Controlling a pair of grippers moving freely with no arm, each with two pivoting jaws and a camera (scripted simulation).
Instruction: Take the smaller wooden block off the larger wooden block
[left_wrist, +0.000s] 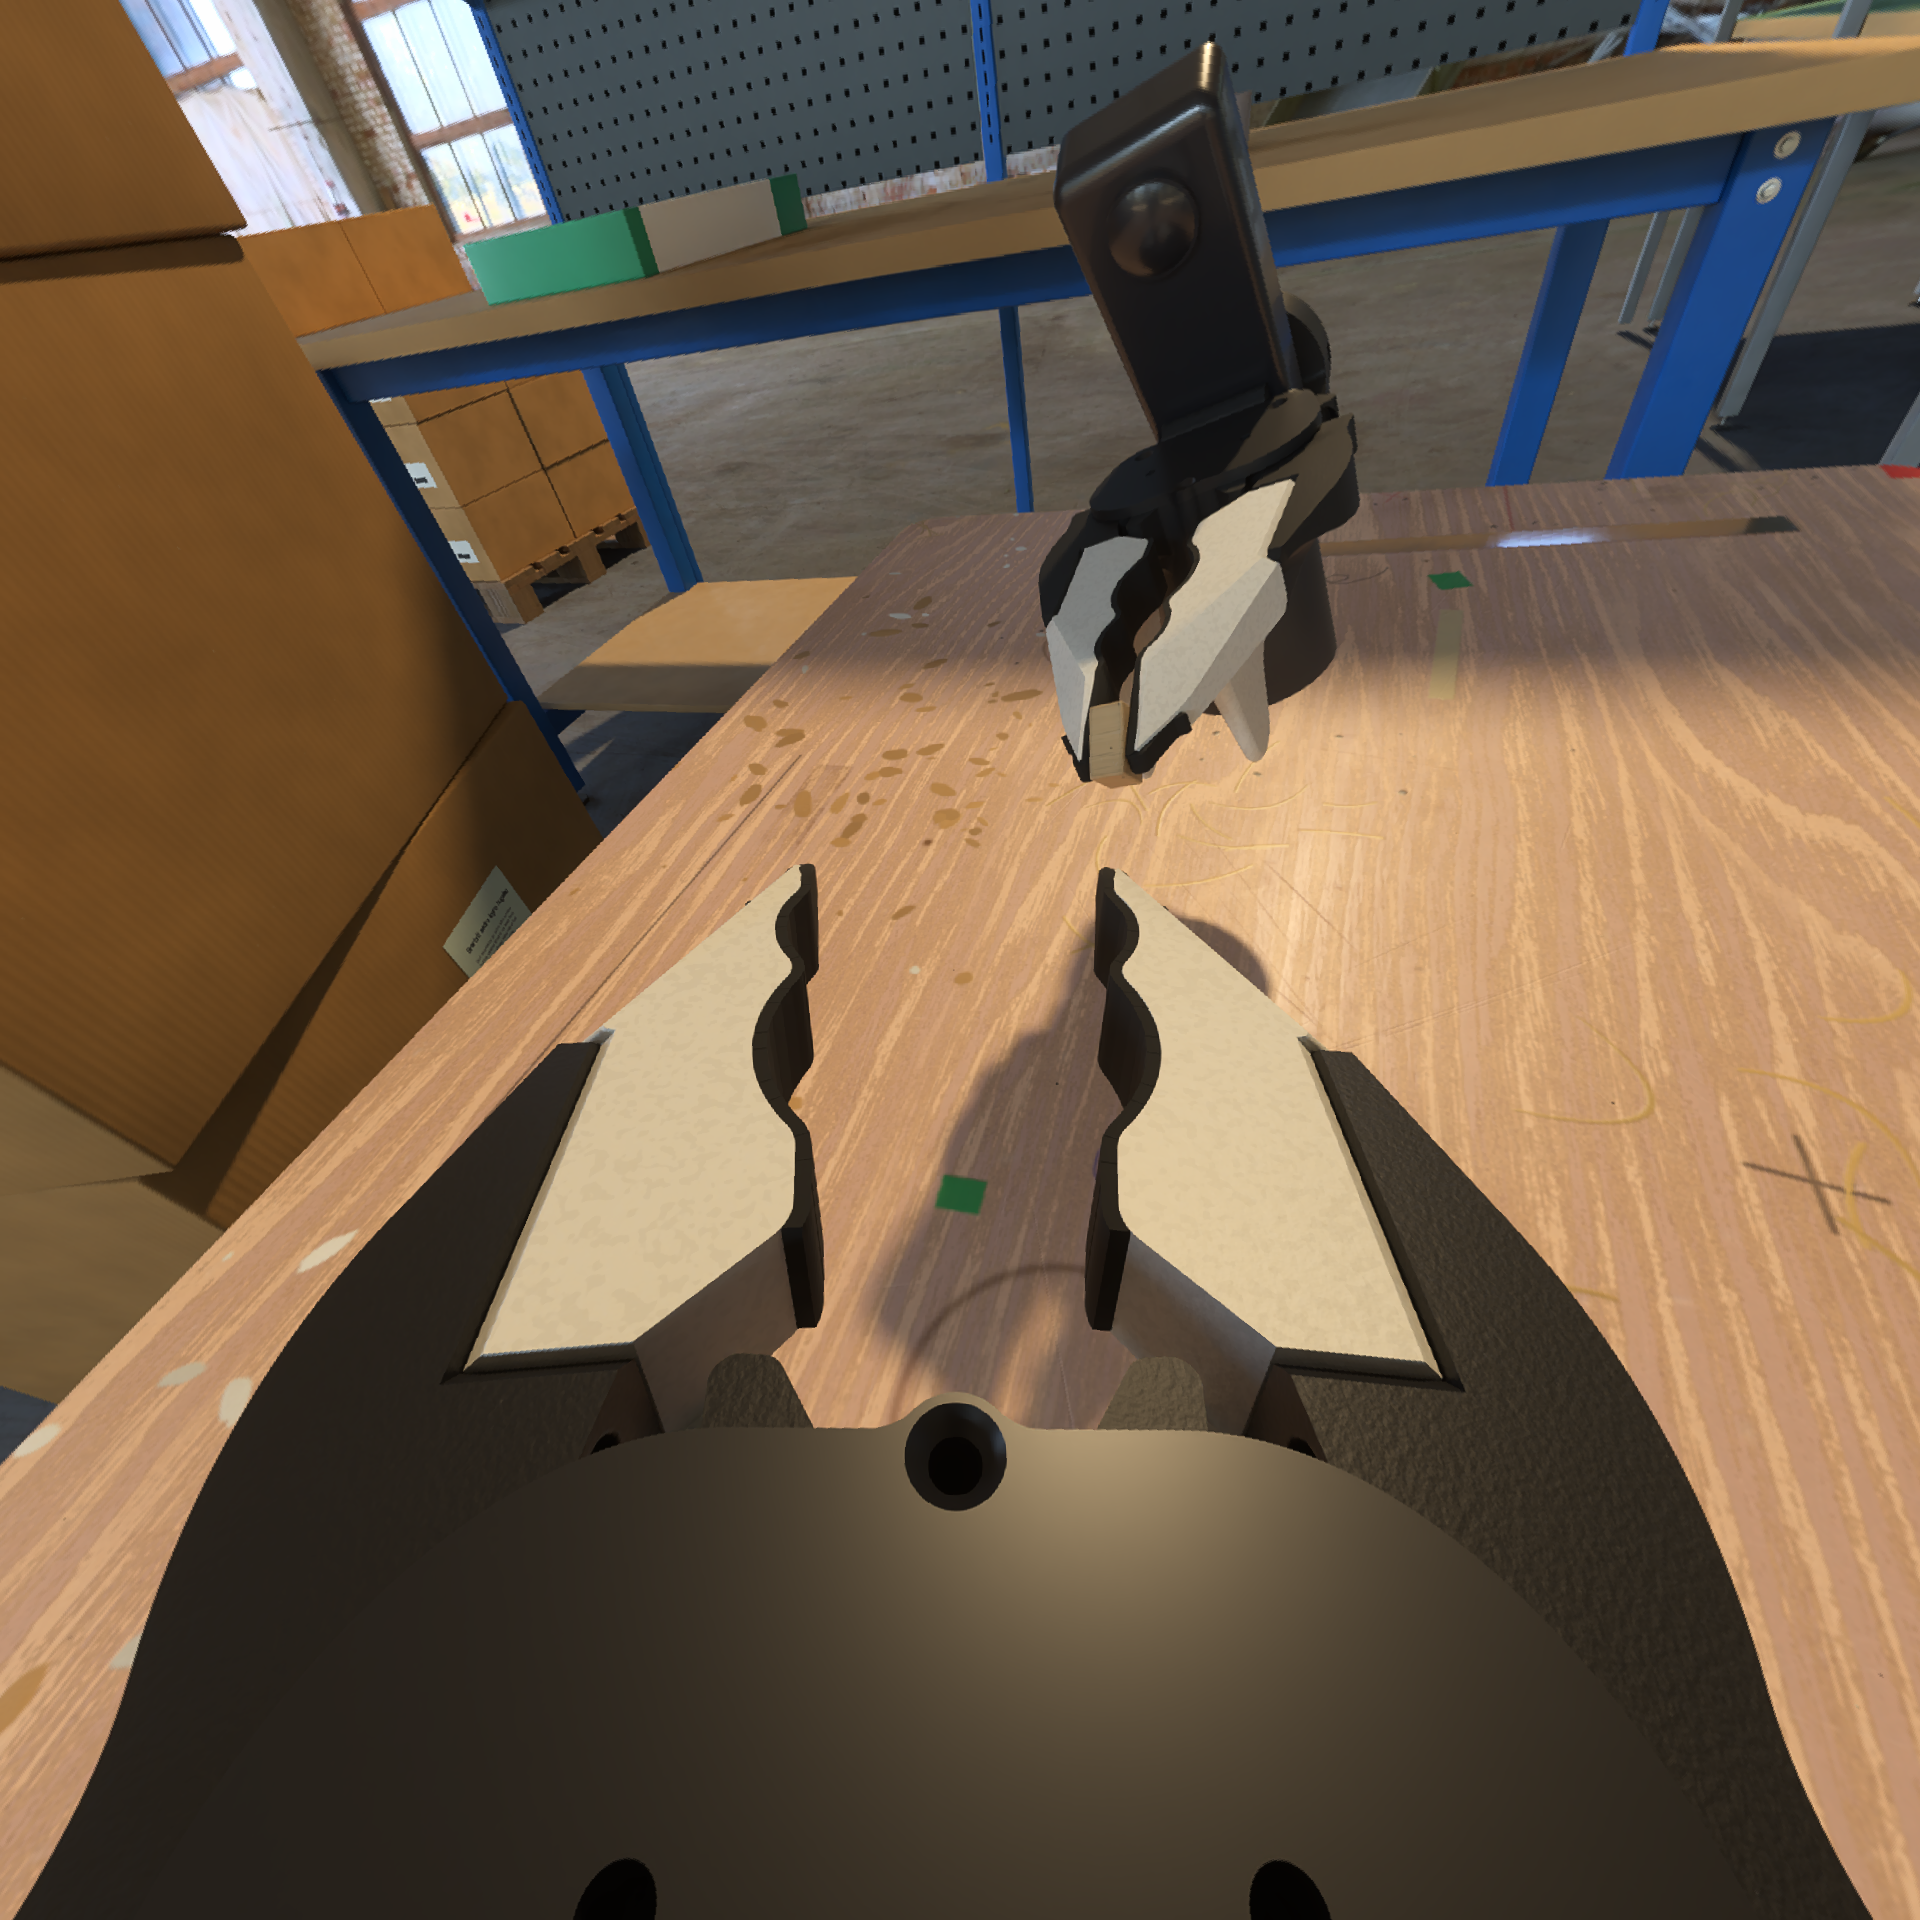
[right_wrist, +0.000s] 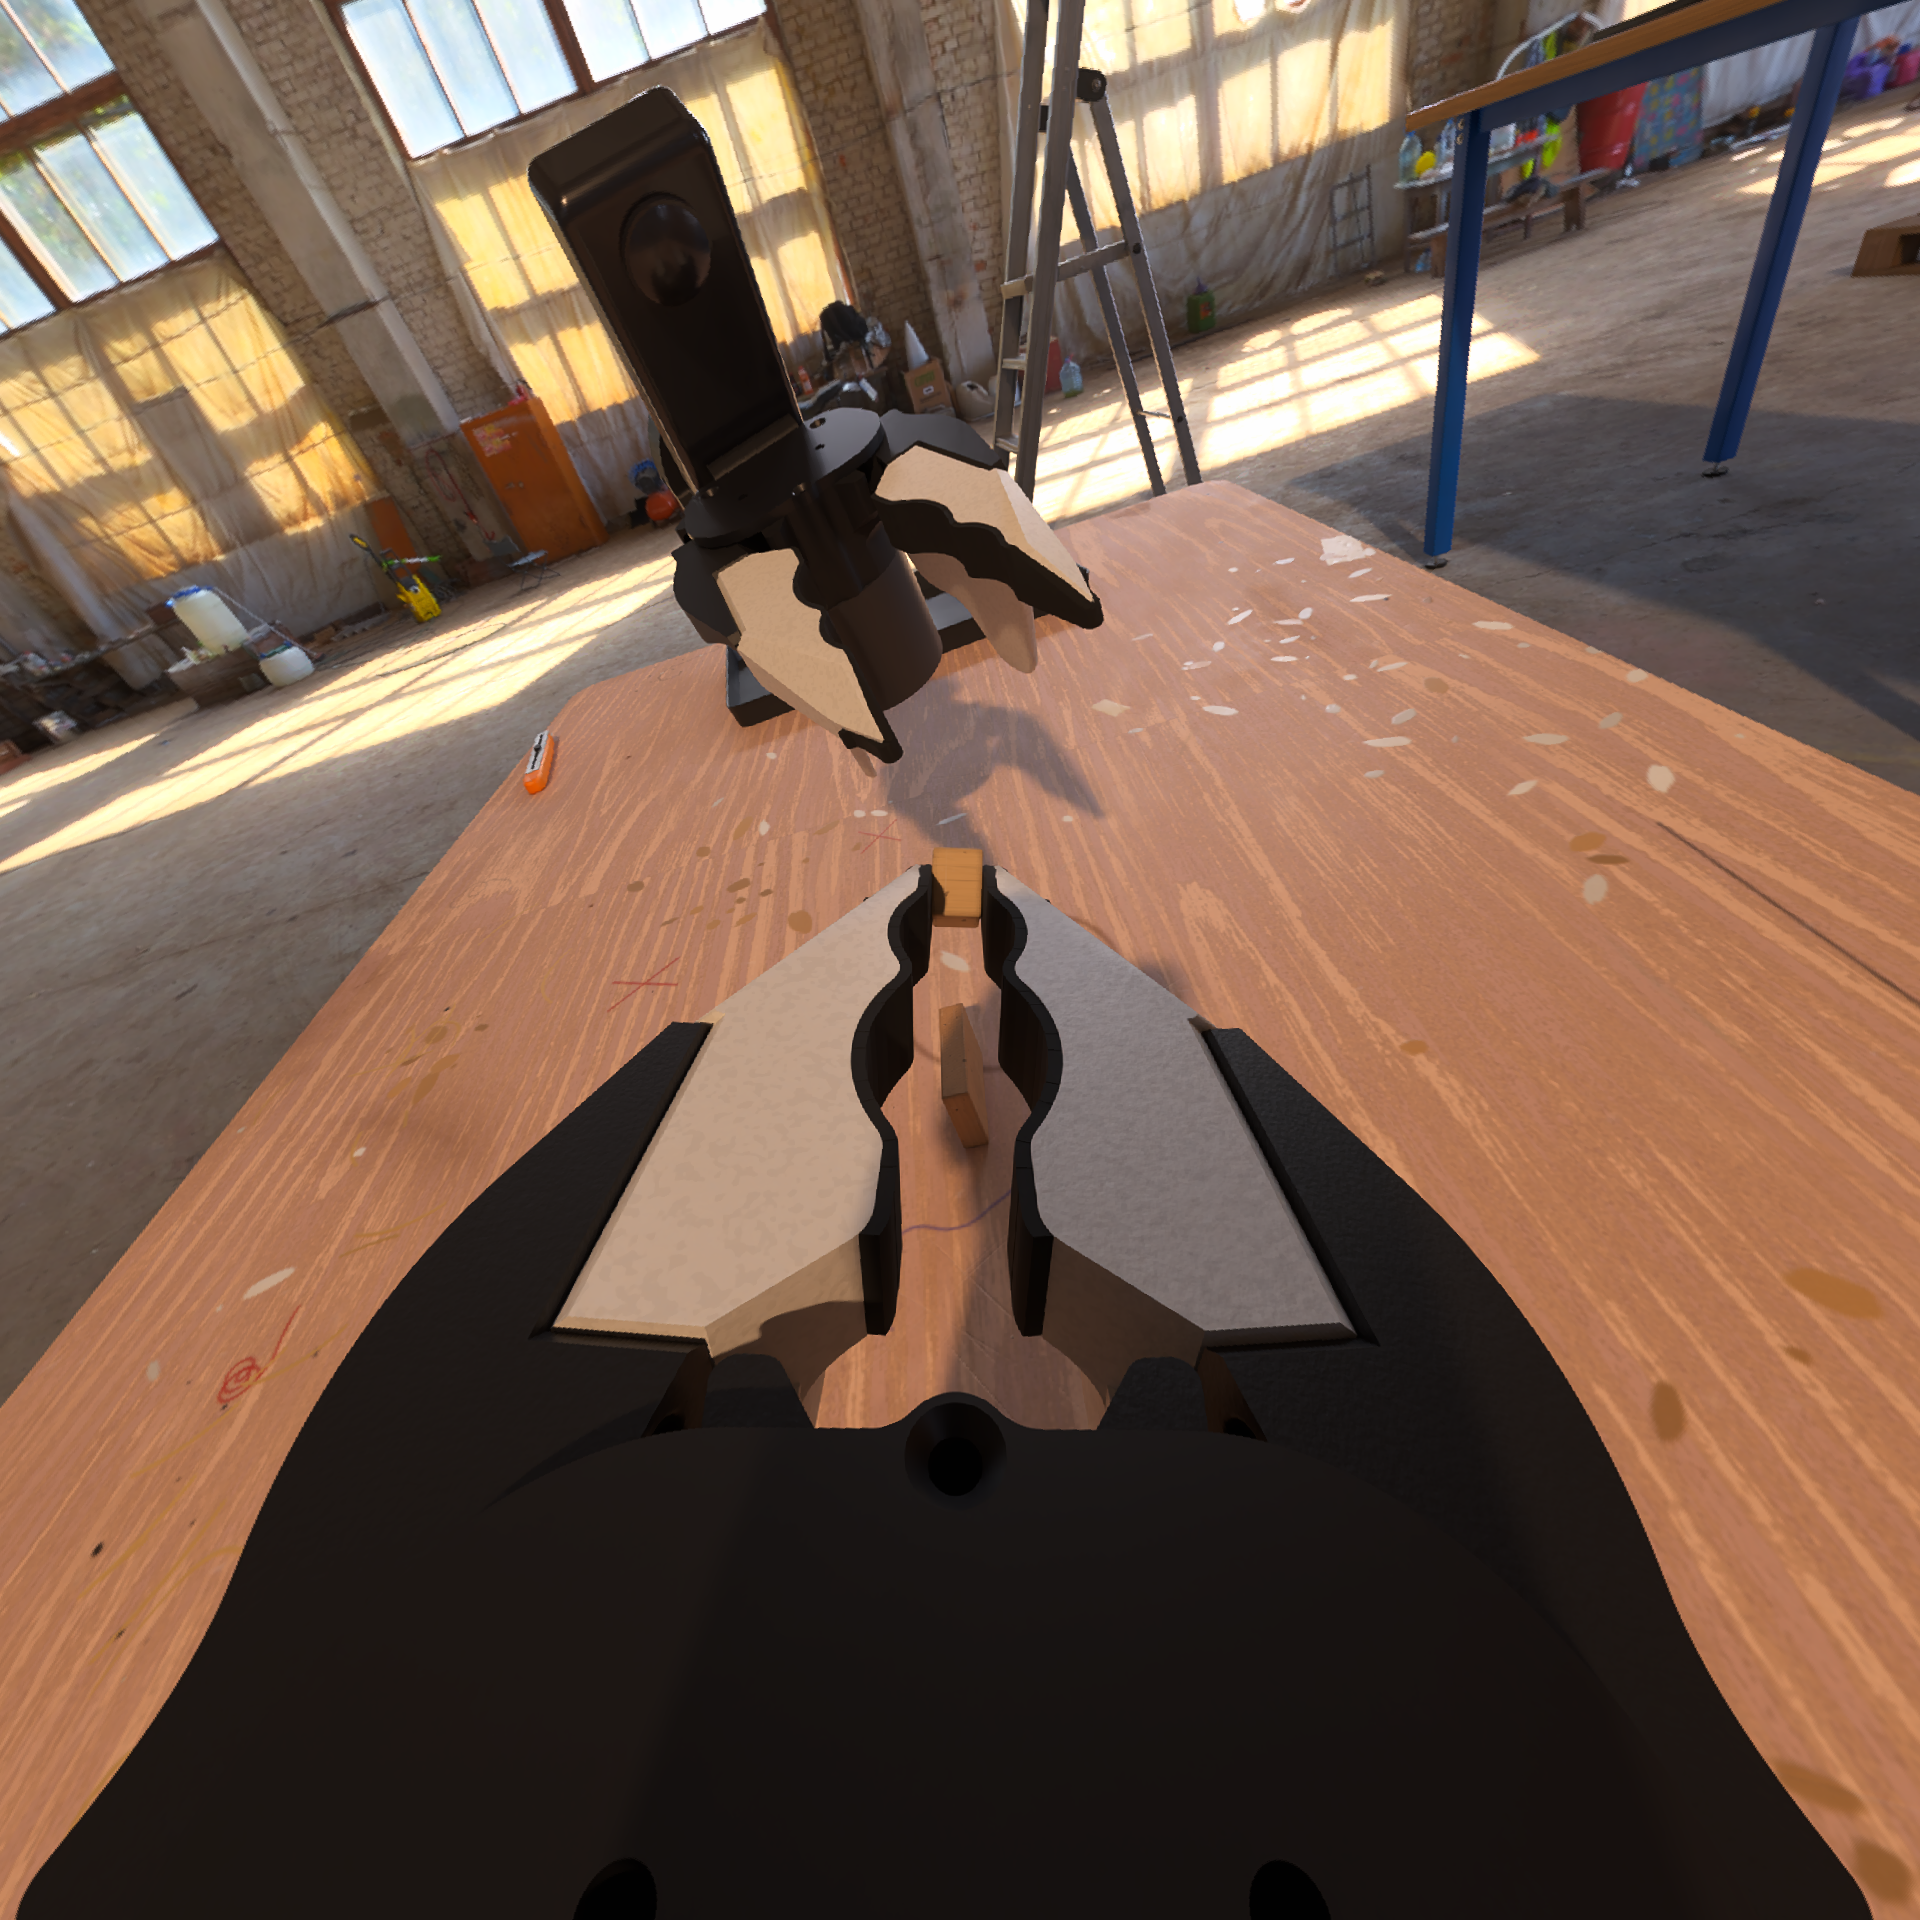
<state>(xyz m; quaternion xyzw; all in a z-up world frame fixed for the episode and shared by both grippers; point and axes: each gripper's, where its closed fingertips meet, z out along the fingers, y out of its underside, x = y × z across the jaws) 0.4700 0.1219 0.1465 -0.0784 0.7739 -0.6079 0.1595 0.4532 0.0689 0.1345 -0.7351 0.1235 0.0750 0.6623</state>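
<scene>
My right gripper (right_wrist: 956, 883) is shut on the smaller wooden block (right_wrist: 956, 886), pinched at its fingertips. The larger wooden block (right_wrist: 961, 1081), a pale slab, stands on the table (right_wrist: 1455, 1039) below and shows between the fingers; a strip of table shows between the two blocks. In the left wrist view the right gripper (left_wrist: 1117, 750) points down at the table with the small block (left_wrist: 1108, 727) in its tips; the larger block is hidden there. My left gripper (left_wrist: 956, 883) is open and empty above the table (left_wrist: 1507, 935), facing the right one. It also shows in the right wrist view (right_wrist: 977, 675).
Large cardboard boxes (left_wrist: 156, 623) stand close on the left of the table. A blue-framed shelf (left_wrist: 935, 281) with a pegboard stands beyond the far edge. An orange marker-like object (right_wrist: 537, 762) lies near a table edge. A stepladder (right_wrist: 1081, 260) stands on the floor.
</scene>
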